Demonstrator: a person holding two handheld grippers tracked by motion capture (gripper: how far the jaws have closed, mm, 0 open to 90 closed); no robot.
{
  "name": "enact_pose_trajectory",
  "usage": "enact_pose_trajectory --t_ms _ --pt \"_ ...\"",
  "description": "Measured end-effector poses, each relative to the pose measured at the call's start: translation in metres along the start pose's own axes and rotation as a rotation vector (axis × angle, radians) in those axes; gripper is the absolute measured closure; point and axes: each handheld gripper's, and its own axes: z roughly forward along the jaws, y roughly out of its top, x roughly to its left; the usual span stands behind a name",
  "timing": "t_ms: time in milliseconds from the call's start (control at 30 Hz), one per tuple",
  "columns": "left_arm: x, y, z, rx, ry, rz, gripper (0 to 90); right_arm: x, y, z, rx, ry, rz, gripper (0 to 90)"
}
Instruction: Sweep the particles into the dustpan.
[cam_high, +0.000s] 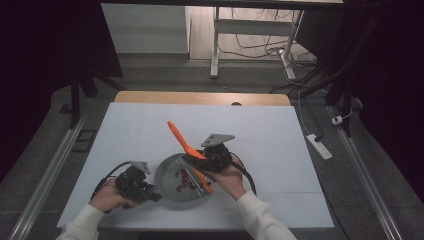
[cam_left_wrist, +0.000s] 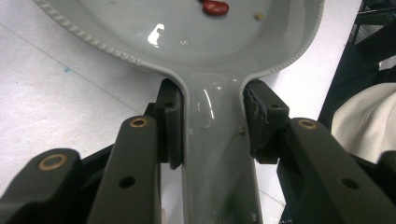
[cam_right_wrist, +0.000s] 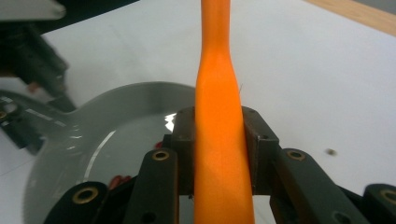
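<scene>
While clamped: orange spatula (cam_right_wrist: 219, 154) (right gripper (cam_right_wrist: 219, 154)), grey pan (cam_left_wrist: 196, 51) (left gripper (cam_left_wrist: 215, 126)).

both tools (cam_high: 150, 192) (cam_high: 202, 165) clamped tight, forearms low.

no text, label or number seems readable anywhere in these blurry views.

grey pan (cam_high: 172, 175), orange spatula (cam_high: 182, 137), red beans (cam_high: 186, 182), white table (cam_high: 270, 150).
</scene>
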Motion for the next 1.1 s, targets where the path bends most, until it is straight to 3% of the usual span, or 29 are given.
enact_pose_trajectory --t_ms 433,633,767,1000,1100 --pt "0.000 -0.002 -0.002 -0.011 0.008 -0.008 61.3 -0.037 -0.001 -0.025 -0.029 -0.126 0.037 70.1" --pt "0.002 -0.002 -0.002 -0.008 0.005 -0.007 61.3 -0.058 -0.003 -0.034 -0.035 -0.164 0.081 70.1" --pt "0.003 -0.003 -0.002 -0.008 0.001 -0.009 61.3 -0.068 -0.006 -0.024 -0.007 -0.178 0.054 70.1" --pt "0.003 -0.003 -0.002 -0.007 -0.002 -0.009 61.3 -0.091 -0.004 0.011 0.082 -0.218 0.050 70.1" --pt "0.003 -0.003 -0.002 -0.009 -0.002 -0.009 61.3 -0.096 -0.001 0.022 0.116 -0.212 0.040 70.1"
